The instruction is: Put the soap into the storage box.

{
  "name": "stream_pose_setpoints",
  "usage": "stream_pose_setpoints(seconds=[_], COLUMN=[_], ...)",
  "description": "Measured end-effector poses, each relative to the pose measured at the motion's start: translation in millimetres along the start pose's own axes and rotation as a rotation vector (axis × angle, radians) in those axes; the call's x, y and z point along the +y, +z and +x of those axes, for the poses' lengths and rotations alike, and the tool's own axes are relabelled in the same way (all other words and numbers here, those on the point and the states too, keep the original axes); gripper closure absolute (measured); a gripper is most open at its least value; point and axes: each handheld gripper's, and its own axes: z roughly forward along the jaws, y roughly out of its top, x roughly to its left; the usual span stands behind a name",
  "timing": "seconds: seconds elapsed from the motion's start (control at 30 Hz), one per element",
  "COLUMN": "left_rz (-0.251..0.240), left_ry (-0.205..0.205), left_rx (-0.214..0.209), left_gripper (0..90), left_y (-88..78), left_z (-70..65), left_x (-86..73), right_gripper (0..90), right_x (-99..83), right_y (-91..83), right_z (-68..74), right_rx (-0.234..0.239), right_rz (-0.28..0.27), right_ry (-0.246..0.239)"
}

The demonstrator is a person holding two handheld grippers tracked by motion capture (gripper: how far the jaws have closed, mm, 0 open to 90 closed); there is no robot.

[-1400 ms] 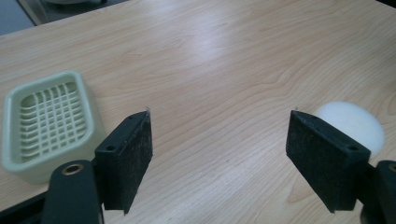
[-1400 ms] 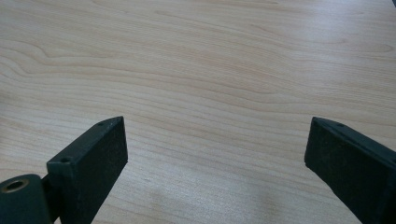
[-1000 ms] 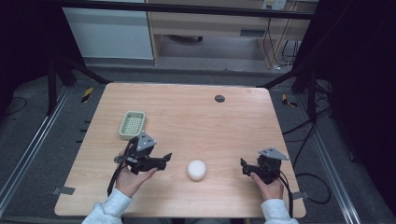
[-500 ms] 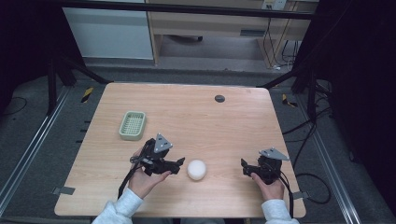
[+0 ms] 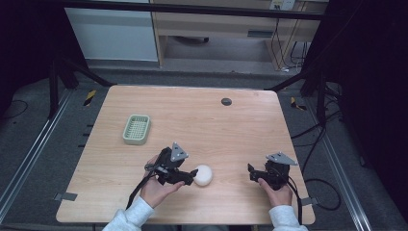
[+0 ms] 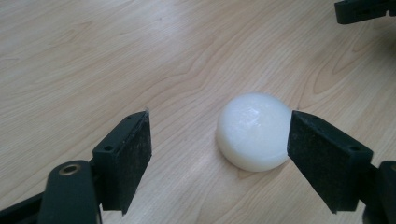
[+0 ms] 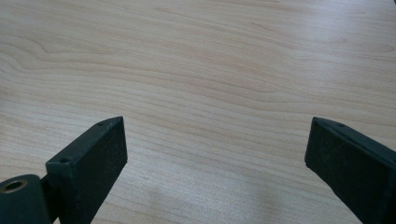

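Left gripper low over the wood surface, fingers spread wide around the white puck. Puck lies flat on the surface, well off-centre in the gap: its side is touching or just about touching one finger, with bare wood between it and the other finger. Nothing is gripped. In the high view the left gripper sits at the near-centre of the surface, with the puck right at its tips.

Right gripper also has its fingers wide apart, bare wood between them, holding nothing. In the high view the right gripper is near the front right edge, pointing toward the puck but well apart from it. Its tip also shows at the top right of the left gripper view.

Green basket sits on the left side of the surface, well apart from both grippers. Small dark disc sits near the far edge.
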Motion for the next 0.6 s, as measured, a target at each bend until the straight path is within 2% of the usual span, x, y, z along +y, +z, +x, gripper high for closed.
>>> stream_pose_setpoints(seconds=[0.13,0.33,0.6], left_rz=[0.005,0.039,0.058], left_ry=[-0.005,0.001,-0.003], left_rx=[-0.012,-0.027,-0.045], left_gripper=[21.6,21.1,20.9], left_y=[6.0,18.1,28.6], left_z=[-5.2,-13.5,-19.1], left_x=[1.8,2.7,3.2], right_gripper=[6.0,6.0,6.0], right_x=[0.0,0.1,0.3], right_y=[0.3,0.6,0.9], right_z=[-0.6,-0.8,0.1], right_rx=[0.003,0.004,0.004], right_rz=[-0.001,0.0,0.002], right_ry=[-0.001,0.0,-0.005])
